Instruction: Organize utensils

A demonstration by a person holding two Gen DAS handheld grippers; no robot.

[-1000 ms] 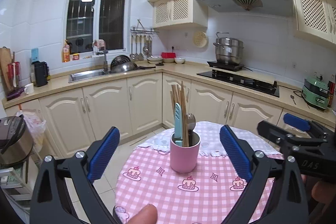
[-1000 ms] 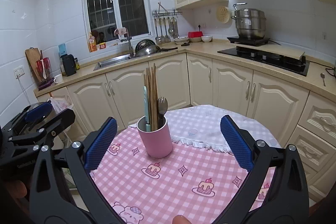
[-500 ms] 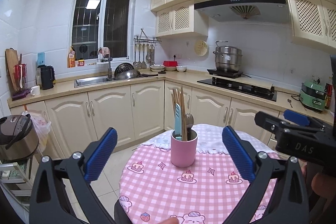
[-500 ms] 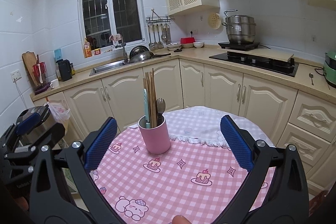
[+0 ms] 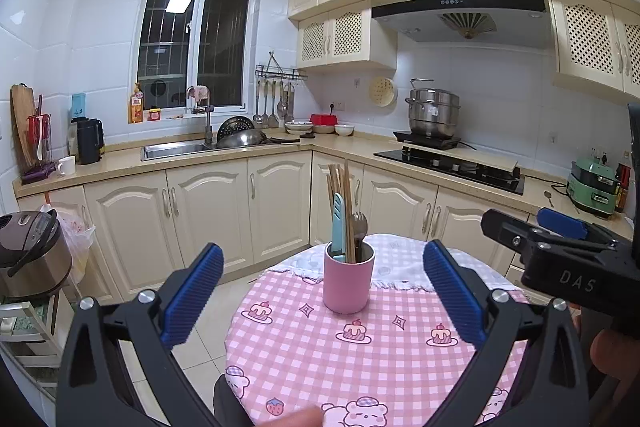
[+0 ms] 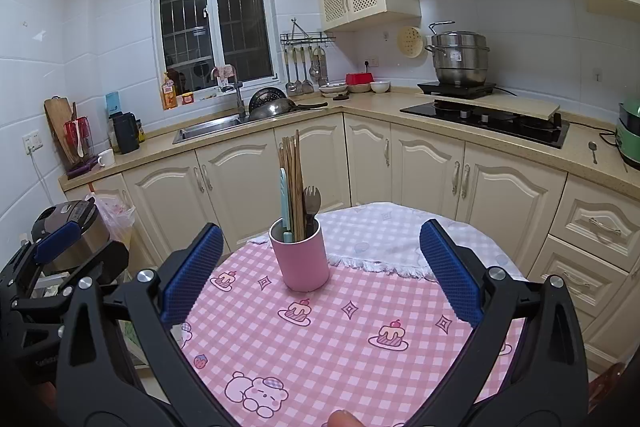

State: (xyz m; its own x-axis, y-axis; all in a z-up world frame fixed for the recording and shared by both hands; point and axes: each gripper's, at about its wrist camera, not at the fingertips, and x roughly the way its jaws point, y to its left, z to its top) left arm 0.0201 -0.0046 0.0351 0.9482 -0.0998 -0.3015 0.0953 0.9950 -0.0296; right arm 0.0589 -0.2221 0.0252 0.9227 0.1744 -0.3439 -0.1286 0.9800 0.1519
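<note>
Left gripper [image 5: 323, 291] spread wide, nothing between its blue pads [image 5: 194, 293]. Right gripper [image 6: 320, 269] likewise released, pads [image 6: 448, 271] far apart and empty.

Pink cup [image 5: 348, 277] stands upright on the table [image 5: 360, 367], straight ahead of the left gripper, centred between the fingers but beyond their tips, not touching. From the right wrist view the cup [image 6: 300, 255] sits ahead and slightly left of centre, nearer the left finger, also clear of both pads.

Inside the cup: bundle of wooden chopsticks [image 5: 340, 203] standing tallest, a light blue utensil [image 5: 338, 223] on their left, a metal fork [image 5: 359, 227] on their right. All upright, leaning slightly on the rim.

Table has a pink checked cloth with cake and bear prints; a white checked cloth [image 5: 400, 259] with a fringe covers the far side, behind the cup.

Right gripper's body shows at the right edge of the left view [image 5: 560, 255], beside and level with the left one. Left gripper's body shows at the left edge of the right view [image 6: 52, 267].

A fingertip [image 6: 340, 419] pokes in at the bottom edge, under the right gripper.

Beyond the table: cabinets [image 5: 208, 211], sink [image 5: 176, 149], hob [image 5: 448, 163], steel pot [image 5: 434, 111]. Rice cooker [image 5: 30, 251] far left of the left gripper.
</note>
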